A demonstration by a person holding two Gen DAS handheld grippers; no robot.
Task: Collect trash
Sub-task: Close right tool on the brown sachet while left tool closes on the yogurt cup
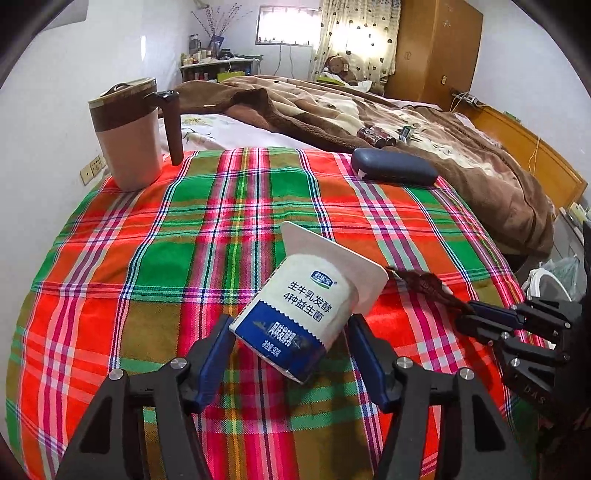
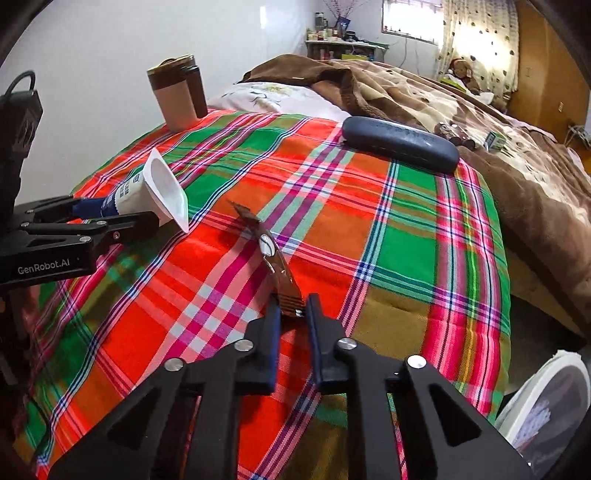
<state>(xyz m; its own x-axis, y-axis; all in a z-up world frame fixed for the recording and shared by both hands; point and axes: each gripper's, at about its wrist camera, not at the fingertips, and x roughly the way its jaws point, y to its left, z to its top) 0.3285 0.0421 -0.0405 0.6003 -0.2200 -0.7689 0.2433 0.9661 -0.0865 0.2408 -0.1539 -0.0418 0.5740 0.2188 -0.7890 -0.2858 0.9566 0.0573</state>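
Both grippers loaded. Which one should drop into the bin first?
Probably right. The right gripper pinches the brown wrapper, and the white bin sits just beside it at the table's right edge. The left gripper, holding the yogurt cup, is farther over.

Daylight comes in through the window [image 1: 289, 25] and the curtain [image 1: 360, 35] at the far end of the room, both blown out to near white, and it leaves the plaid cloth [image 1: 236, 229] bright and strongly saturated with only soft, faint shadows. Both fisheye views bend straight lines hard toward the edges and end in dark rounded corners. The centre is fairly sharp, with the print on the yogurt cup [image 1: 295, 317] readable, while distant shelves and the rim turn soft and grainy.
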